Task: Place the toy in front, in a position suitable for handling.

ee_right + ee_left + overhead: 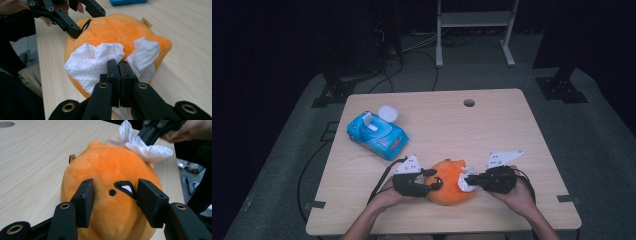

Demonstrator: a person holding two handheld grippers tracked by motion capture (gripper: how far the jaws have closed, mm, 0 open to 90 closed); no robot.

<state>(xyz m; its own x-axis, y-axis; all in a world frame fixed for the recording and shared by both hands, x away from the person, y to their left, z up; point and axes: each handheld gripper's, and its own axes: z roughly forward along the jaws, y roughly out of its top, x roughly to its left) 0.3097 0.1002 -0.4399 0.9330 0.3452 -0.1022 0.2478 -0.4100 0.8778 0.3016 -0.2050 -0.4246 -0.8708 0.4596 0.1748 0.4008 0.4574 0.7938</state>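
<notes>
Orange plush toy (112, 202) sits between the left tool (113, 195), squeezed at both sides; right tool (119, 65) pinches a white wipe (92, 65) against it, near the blue wipe pack (377, 134).

Table (512, 130): plush (451, 186), wipes pack (377, 135).

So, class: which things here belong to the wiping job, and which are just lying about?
In use:
- orange plush toy
- white wipe, pressed on the toy
- right gripper, shut on the wipe
- left gripper, its jaws astride the toy

Lying about:
- blue wet-wipe pack, lid open
- table
</notes>
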